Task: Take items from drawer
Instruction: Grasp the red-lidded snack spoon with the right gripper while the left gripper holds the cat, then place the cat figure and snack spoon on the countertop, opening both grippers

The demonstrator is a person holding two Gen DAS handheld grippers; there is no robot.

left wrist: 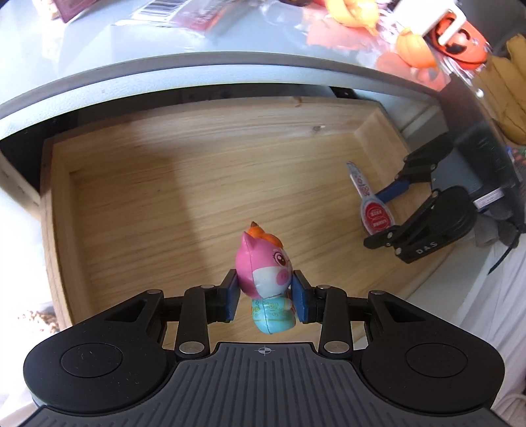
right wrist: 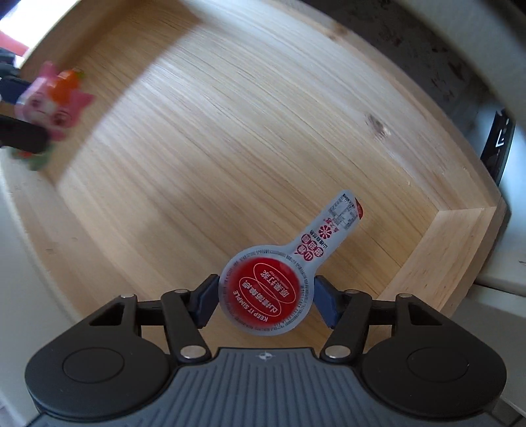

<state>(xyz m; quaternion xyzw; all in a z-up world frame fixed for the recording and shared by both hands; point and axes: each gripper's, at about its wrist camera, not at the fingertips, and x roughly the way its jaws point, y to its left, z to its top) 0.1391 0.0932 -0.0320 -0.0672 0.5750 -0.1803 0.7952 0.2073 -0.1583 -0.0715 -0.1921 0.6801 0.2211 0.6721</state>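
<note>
An open wooden drawer [left wrist: 138, 184] lies below both grippers. My left gripper [left wrist: 265, 294] is shut on a pink pig toy [left wrist: 264, 266] with an orange tuft and a light blue body, held upright over the drawer's front part. My right gripper [right wrist: 266, 300] is shut on a red and white snack packet [right wrist: 266, 290] with a long printed tab, near the drawer's right wall [right wrist: 437, 249]. In the left wrist view the right gripper [left wrist: 383, 213] and the packet [left wrist: 371, 210] show at the right. The toy [right wrist: 56, 105] appears blurred at the far left of the right wrist view.
A grey tabletop [left wrist: 131, 49] overhangs the drawer's back, carrying a barcoded packet [left wrist: 171, 10], orange and yellow toys [left wrist: 414, 46] and a yellow plush [left wrist: 513, 85]. White fabric [left wrist: 493, 295] lies right of the drawer. The drawer floor [right wrist: 230, 131] holds nothing else in view.
</note>
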